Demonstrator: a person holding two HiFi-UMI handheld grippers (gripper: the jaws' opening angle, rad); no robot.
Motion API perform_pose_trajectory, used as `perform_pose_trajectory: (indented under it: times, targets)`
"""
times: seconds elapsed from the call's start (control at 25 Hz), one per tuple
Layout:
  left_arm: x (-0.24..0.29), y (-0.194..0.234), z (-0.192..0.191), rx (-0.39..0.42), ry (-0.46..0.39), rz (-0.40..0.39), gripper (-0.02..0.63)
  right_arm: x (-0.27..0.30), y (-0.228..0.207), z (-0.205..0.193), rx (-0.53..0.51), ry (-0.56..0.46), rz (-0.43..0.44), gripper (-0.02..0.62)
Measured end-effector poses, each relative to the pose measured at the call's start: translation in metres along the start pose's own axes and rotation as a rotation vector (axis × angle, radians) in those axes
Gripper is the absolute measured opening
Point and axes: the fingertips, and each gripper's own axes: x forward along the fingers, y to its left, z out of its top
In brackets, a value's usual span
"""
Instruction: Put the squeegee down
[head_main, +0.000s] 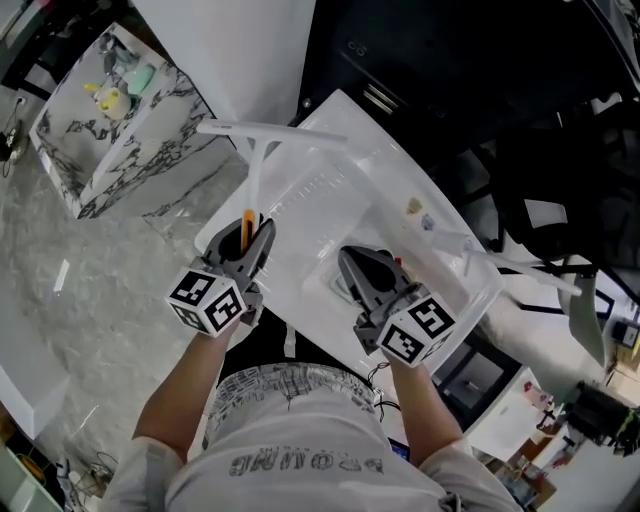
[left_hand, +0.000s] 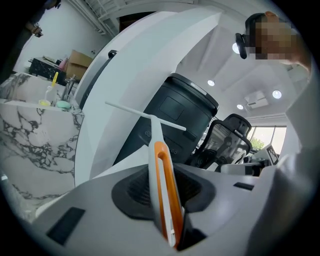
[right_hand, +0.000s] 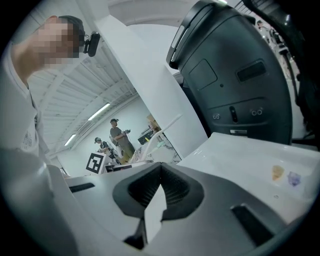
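Note:
A squeegee with a white neck, a long white blade and an orange-and-white handle stands out over the white table. My left gripper is shut on its handle. In the left gripper view the handle runs up between the dark pads, and the blade crosses in front of a dark machine. My right gripper hovers over the near part of the table, to the right of the left one. Its jaws meet at the tips with nothing between them.
A marble-patterned box with small bottles on top stands to the left. A large black machine rises behind the table, and a black office chair sits to its right. People stand far off in the right gripper view.

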Motion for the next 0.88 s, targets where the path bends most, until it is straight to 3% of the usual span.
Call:
perform_pose_trajectory:
  times: [0.88]
  targets:
    - [0.054,0.026,-0.065,-0.037,0.074,0.146,0.106,-0.004,-0.044,-0.032,0.063,0.054,0.036,0.008]
